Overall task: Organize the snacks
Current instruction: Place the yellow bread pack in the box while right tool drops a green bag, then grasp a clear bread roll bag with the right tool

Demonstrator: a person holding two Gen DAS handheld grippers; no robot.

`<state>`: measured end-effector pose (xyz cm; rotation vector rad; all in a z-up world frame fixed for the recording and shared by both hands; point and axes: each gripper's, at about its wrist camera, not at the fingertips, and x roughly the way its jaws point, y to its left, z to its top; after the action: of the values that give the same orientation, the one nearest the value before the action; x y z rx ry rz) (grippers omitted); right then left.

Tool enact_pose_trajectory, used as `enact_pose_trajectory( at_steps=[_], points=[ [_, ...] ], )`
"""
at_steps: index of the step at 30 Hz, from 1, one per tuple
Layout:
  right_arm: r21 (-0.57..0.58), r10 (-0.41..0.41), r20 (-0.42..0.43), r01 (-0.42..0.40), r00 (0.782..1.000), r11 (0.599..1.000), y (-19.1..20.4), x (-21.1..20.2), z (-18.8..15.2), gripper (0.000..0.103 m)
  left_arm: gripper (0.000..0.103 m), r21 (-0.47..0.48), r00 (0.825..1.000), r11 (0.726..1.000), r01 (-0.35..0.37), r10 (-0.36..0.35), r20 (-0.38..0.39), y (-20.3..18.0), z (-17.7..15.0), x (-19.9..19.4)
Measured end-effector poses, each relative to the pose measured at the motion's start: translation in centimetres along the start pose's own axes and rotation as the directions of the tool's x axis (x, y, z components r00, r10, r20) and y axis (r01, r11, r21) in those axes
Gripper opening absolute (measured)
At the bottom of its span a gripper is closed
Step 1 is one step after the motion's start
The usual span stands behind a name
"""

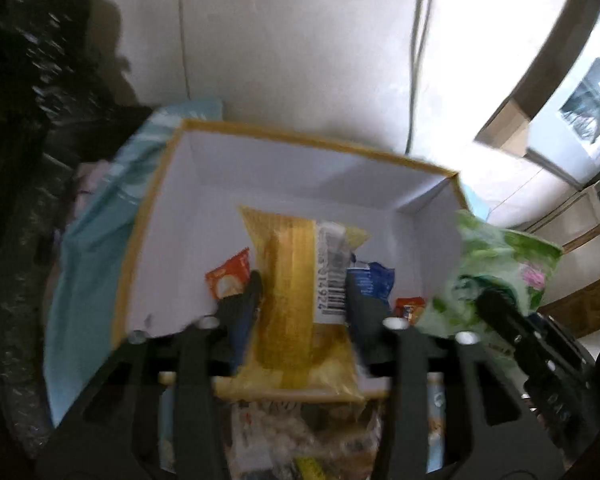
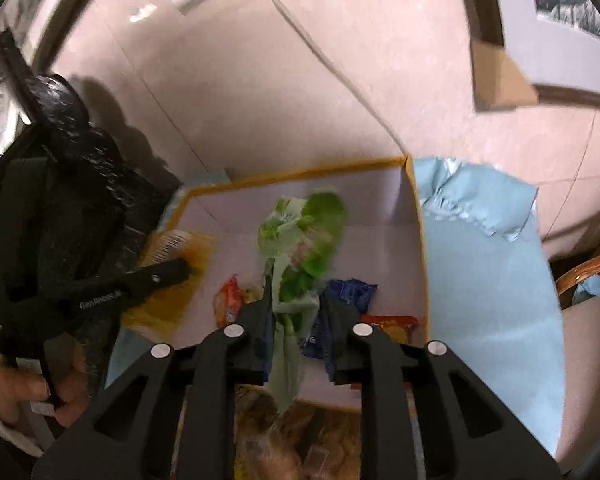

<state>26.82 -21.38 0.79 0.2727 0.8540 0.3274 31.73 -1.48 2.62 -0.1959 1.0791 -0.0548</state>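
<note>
A white box with a yellow rim [image 1: 300, 136] [image 2: 300, 170] lies open below both grippers. My left gripper [image 1: 306, 296] is open over the box's near side, with a yellow snack packet [image 1: 296, 264] hanging loose between its fingers, barcode side up. In the right wrist view, one of its fingers [image 2: 168, 274] lies across that blurred yellow packet [image 2: 180, 256]. My right gripper [image 2: 300, 316] is slightly open. A green packet [image 2: 300, 240] dangles in the gap, touching only the left finger. On the box floor lie an orange packet [image 1: 228, 276], a blue packet [image 2: 352, 288] and a red packet [image 2: 392, 322].
The box rests on a light blue cloth [image 2: 484, 280]. A black plastic bag [image 2: 80, 184] stands to its left. More snacks [image 1: 300, 428] are piled at the near edge. On the pale floor are a cable [image 1: 416, 60] and a cardboard box [image 2: 496, 80]. A hand [image 2: 20, 392] holds the left gripper.
</note>
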Motion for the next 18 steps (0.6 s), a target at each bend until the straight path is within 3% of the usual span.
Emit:
enact_pose_trajectory(
  at_steps=[1,2,4,11,18],
  points=[
    [0.002,-0.017,-0.02,0.017,1.0,1.0,0.0,0.6,-0.1,0.033,0.085,-0.004,0.999,0.999,-0.033,0.033,-0.011,0.1,-0.1,0.7],
    [0.009,-0.043,-0.03,0.044,0.999,0.999,-0.1,0.9,-0.3,0.045,0.091,-0.002,0.998,0.998,-0.061,0.061,-0.008,0.0,-0.3,0.9],
    [0.017,-0.054,0.017,0.053,0.998,0.998,-0.3,0.1,-0.8,0.056,0.091,0.002,0.997,0.997,-0.074,0.074,0.017,0.6,-0.9,0.6],
    [-0.07,-0.015,0.049,0.018,0.999,0.997,0.7,-3.3,-2.8,0.057,0.092,-0.062,0.997,0.996,-0.061,0.064,0.049,3.9,-3.6,-2.8],
    [-0.095,-0.012,0.021,0.014,1.0,0.995,1.2,-5.5,-6.6,0.058,0.092,-0.14,0.997,0.988,-0.07,0.073,0.013,7.2,-8.6,-4.5]
  ],
)
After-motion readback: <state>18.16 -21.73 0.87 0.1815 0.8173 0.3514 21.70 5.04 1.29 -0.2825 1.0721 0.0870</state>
